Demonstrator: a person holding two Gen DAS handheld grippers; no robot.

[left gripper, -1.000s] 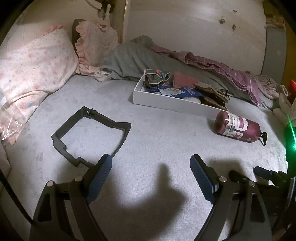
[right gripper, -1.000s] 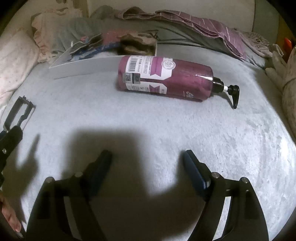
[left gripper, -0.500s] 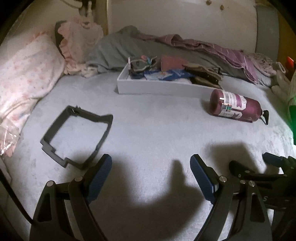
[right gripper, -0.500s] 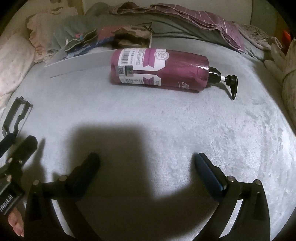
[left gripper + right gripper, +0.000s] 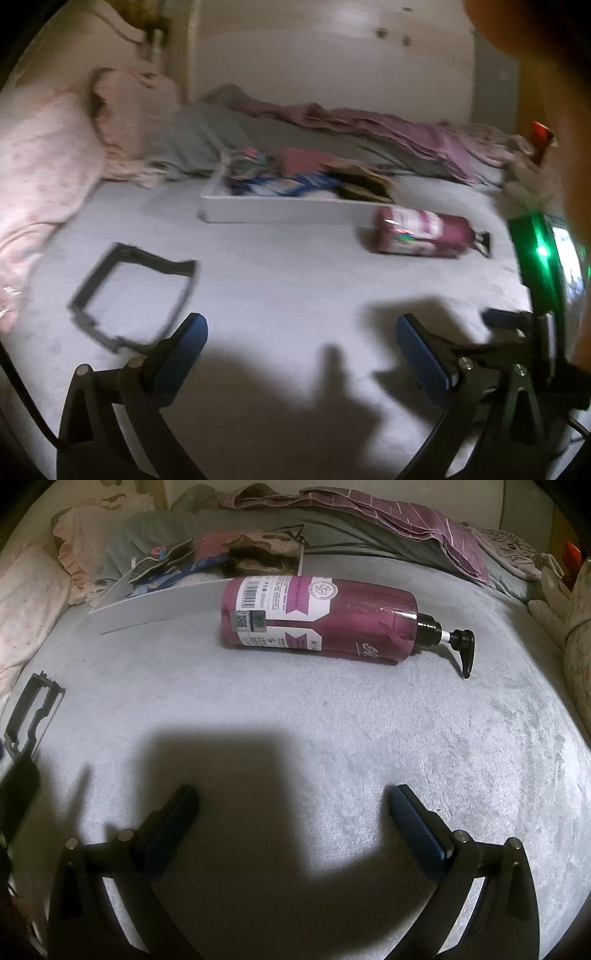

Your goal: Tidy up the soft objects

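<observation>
White tray (image 5: 280, 214) — jumbled soft items (image 5: 291, 177).

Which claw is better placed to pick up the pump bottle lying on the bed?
Right, probably. The right claw faces the bottle straight ahead, jaws open and empty. The left claw sees it off to one side.

Bare grey blanket (image 5: 369, 720) ahead of both grippers gives open passage. Obstacles: bottle (image 5: 317, 618) lying sideways mid-bed, white tray (image 5: 280, 212) just behind it, black frame (image 5: 129, 295) flat at left, pillow (image 5: 40, 166) along left edge.
</observation>
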